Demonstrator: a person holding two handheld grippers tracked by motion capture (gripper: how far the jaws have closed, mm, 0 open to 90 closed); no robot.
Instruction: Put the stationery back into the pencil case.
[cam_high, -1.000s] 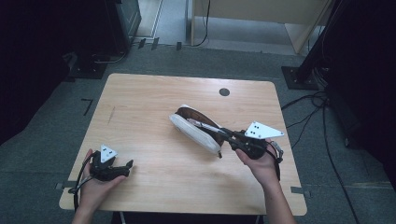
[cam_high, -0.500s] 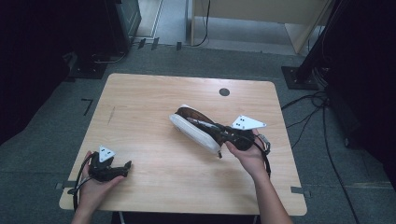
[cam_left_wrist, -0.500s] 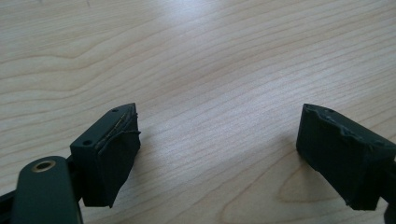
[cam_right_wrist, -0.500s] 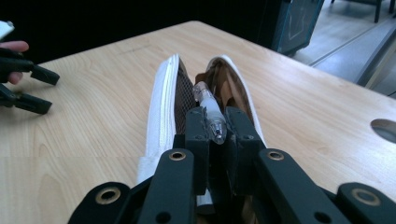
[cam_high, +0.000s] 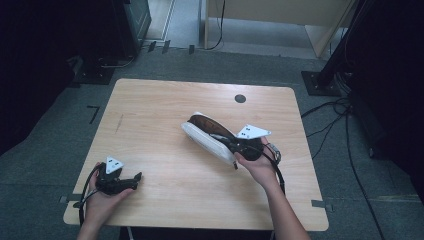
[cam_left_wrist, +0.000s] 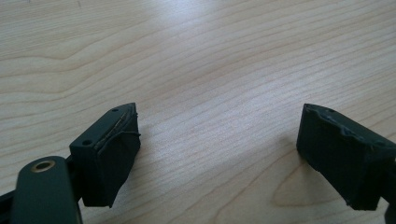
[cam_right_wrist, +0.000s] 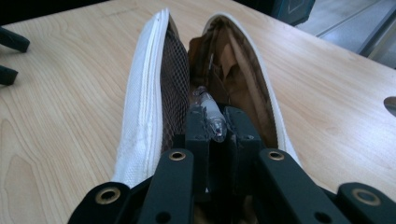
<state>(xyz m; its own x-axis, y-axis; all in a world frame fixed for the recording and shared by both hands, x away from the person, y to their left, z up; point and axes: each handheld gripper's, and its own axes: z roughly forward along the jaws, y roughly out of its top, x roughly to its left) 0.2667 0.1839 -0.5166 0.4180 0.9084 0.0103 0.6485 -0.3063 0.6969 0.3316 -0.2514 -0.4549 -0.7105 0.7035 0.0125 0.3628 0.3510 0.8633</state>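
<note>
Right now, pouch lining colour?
Brown, with dark mesh; the pouch shell is white. Clearest in the right gripper view.

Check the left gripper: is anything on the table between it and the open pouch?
Nothing visible. The left gripper sits open near the table's front-left corner, with bare wood between it and the pouch, whose zipper pull the right gripper pinches.

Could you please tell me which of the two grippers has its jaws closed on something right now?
The right gripper, at the white pouch, is clamped on a small clear tab. The left gripper is wide open over bare table.
</note>
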